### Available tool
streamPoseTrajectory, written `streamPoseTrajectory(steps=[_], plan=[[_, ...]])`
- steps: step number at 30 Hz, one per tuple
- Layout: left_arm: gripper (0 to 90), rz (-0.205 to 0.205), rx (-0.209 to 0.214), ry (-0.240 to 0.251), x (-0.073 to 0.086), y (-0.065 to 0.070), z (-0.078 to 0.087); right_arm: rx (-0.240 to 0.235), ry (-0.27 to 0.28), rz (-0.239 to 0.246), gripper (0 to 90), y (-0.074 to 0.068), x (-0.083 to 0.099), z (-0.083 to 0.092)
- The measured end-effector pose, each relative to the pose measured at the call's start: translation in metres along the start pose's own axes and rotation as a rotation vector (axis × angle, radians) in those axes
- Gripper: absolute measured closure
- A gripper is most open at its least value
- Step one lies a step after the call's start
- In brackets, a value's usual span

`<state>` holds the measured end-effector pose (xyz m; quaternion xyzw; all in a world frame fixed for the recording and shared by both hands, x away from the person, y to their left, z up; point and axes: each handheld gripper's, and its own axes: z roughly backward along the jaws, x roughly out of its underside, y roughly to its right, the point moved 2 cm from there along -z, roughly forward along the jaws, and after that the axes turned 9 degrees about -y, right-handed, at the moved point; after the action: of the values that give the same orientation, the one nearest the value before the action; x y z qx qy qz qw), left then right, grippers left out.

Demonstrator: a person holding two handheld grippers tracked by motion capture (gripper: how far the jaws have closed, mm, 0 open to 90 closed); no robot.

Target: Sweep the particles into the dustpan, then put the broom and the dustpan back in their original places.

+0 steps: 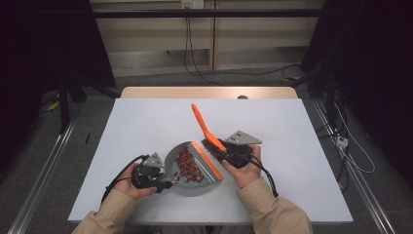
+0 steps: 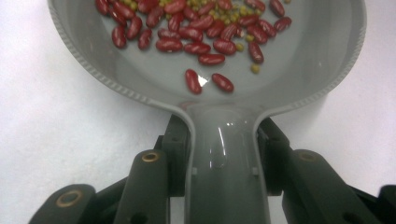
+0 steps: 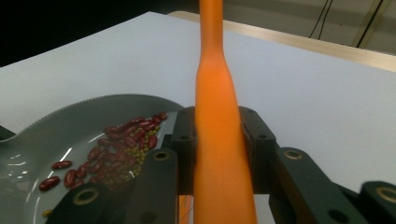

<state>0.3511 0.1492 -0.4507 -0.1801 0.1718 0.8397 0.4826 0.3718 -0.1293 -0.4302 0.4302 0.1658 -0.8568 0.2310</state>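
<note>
Two grippers grip tools: left gripper clamps the grey dustpan handle, right gripper pinches the orange brush; no legible writing.

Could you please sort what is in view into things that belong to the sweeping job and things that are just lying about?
In the job:
- grey dustpan, handle clamped in the left gripper
- orange brush, handle clamped in the right gripper
- red beans and small green ones in the pan

Just about:
- cables on the floor beyond the table
</note>
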Motion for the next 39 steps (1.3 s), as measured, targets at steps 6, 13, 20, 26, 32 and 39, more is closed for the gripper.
streamPoseTrajectory(steps=[6,13,20,26,32,39], plan=[[64.0,0.017,-0.046,0.069,0.002,0.001,0.002,0.019,0.004,-0.021,71.3,0.011,0.003,0.005],[63.9,0.046,-0.041,0.126,0.004,-0.004,0.009,0.038,0.016,-0.037,71.3,0.022,0.006,0.012],[63.9,0.105,-0.080,0.184,0.006,-0.011,0.018,0.053,0.022,-0.057,71.3,0.034,0.009,0.020],[63.9,0.140,-0.103,0.195,0.009,-0.019,0.022,0.063,0.025,-0.076,71.3,0.045,0.014,0.029],[63.9,0.188,-0.130,0.202,0.012,-0.026,0.025,0.083,0.031,-0.087,71.3,0.054,0.018,0.036],[63.9,0.236,-0.156,0.204,0.017,-0.033,0.027,0.118,0.031,-0.101,71.3,0.068,0.025,0.045]])
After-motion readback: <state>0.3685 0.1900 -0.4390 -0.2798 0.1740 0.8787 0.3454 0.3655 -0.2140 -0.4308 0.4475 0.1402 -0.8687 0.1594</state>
